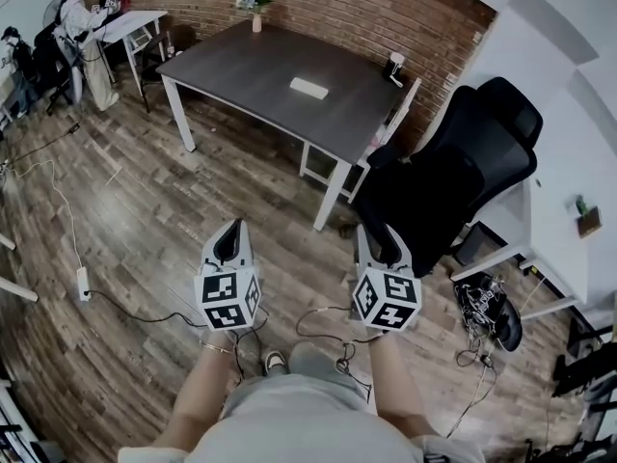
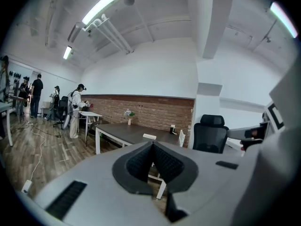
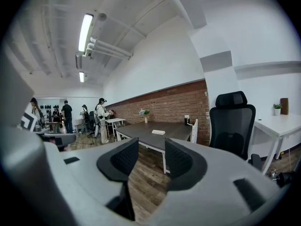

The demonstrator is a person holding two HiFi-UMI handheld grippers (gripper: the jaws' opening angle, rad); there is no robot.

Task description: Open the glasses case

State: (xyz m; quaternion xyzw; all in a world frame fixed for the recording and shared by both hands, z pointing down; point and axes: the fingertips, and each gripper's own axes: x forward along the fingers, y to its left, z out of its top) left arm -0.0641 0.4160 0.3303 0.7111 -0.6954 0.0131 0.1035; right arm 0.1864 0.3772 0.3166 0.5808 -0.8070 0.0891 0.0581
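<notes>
Forearms (image 1: 207, 384) and lap of the person fill the bottom of the head view, with a gripper held in each hand above the floor.

Plank wood floor (image 1: 135, 191): covers most of the scene. Cables run across it to a white power strip (image 1: 83, 283).
Brick wall (image 1: 337, 8): runs behind the table at the far side.
Dark table (image 1: 251, 70): white legs, well ahead of both grippers.
Black office chair (image 1: 453, 177): high-backed, to the right of the table and just ahead of the right gripper.
People (image 1: 82, 17): a small group stands at a white desk, far left.

Left gripper (image 1: 231, 231): points ahead, roughly level. Fingers pressed together at the tips, nothing between them.
Right gripper (image 1: 378, 237): alongside the left one, pointing the same way. Fingers spread wide, with only floor and table showing through the gap.

Glasses case (image 1: 308, 88): pale flat oblong lying on the table top, toward its right end. It is well apart from both grippers, and neither touches it. Too small to tell whether the lid is up.
Vase (image 1: 255, 15): small, with flowers, at the far edge of the table.
</notes>
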